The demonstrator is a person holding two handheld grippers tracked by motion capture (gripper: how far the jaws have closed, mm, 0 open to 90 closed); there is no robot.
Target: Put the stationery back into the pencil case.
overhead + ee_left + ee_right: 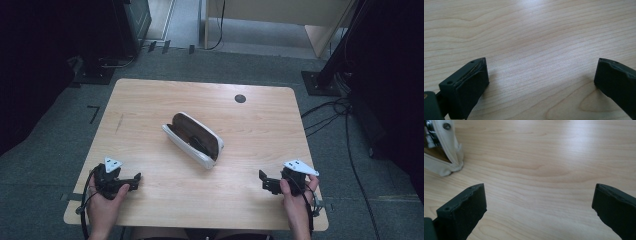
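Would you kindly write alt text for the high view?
An open white case with a brown lining lies mid-table. Nearer the person, the left gripper and right gripper are held open and empty at the front corners.

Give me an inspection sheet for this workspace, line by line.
Surface: wooden table, dark round spot near far edge.
Job's things: white case lying open mid-table, brown lining, something dark inside.
Clutter: nothing seen.
Grippers: left gripper and right gripper at near edge, open, holding nothing, apart from case.
Cables: black cables on floor at right.
Surroundings: grey floor, dark stands around.
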